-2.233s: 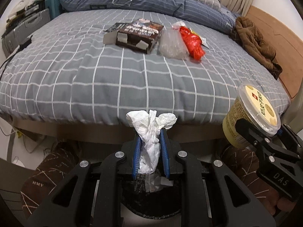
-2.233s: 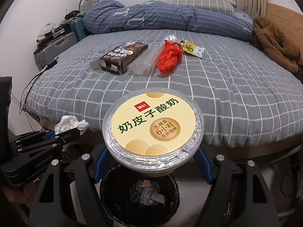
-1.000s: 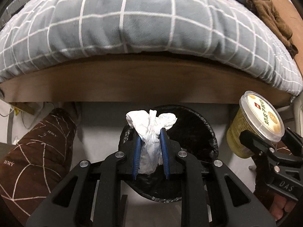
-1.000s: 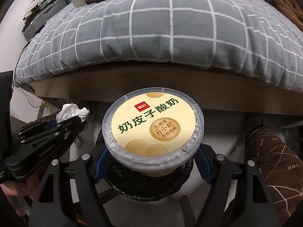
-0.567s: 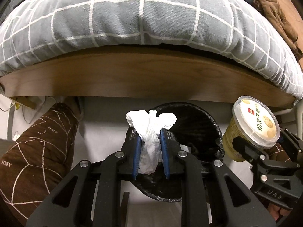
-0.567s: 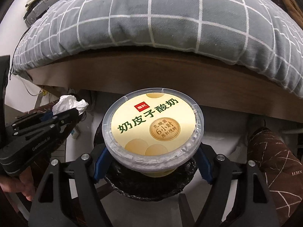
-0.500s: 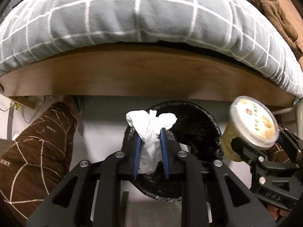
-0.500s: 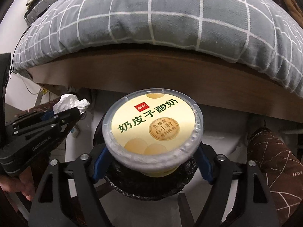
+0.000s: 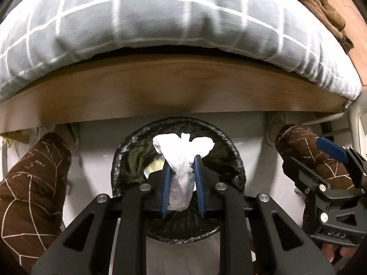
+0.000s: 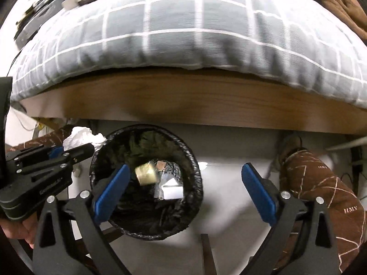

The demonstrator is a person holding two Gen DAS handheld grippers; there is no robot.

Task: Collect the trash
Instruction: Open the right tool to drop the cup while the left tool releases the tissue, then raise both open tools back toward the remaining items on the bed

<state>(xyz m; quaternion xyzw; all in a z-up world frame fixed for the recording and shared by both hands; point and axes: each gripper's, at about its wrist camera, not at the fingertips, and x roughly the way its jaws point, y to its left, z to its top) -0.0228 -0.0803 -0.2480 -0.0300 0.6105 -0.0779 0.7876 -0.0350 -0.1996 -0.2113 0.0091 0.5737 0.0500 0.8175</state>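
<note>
While the left gripper (image 9: 182,167) hangs over the round bin lined with a black plastic bag (image 9: 128,160), its blue-padded fingers (image 9: 165,183) are clamped on a crumpled white tissue (image 9: 182,158), whose bunched top sticks out above the pads and whose tail hangs down between them. Seen from the right wrist view, that same tissue (image 10: 80,136) sits just left of the bin's rim (image 10: 197,183), at the tip of the left gripper (image 10: 75,147).

The right gripper (image 10: 183,188) has its blue fingers (image 10: 257,192) spread wide apart with nothing between them; one pad lies over the bin's left side, the other over the pale floor (image 10: 229,155) to the right of it. Inside the bin a yellowish yogurt cup (image 10: 146,173) lies tilted and blurred, next to a white scrap of packaging (image 10: 172,192) and some clear wrapping. From the left wrist view, a pale yellow patch (image 9: 154,165) shows in the bin behind the tissue, and the right gripper (image 9: 330,158) appears at the far right edge.

The bin stands on the floor just in front of the wooden bed frame (image 9: 174,91), under the overhanging grey quilt with white check lines (image 9: 160,18). Legs in brown patterned trousers (image 9: 29,183) stand on either side of the bin. A brown garment (image 9: 318,2) lies on the bed's far right.
</note>
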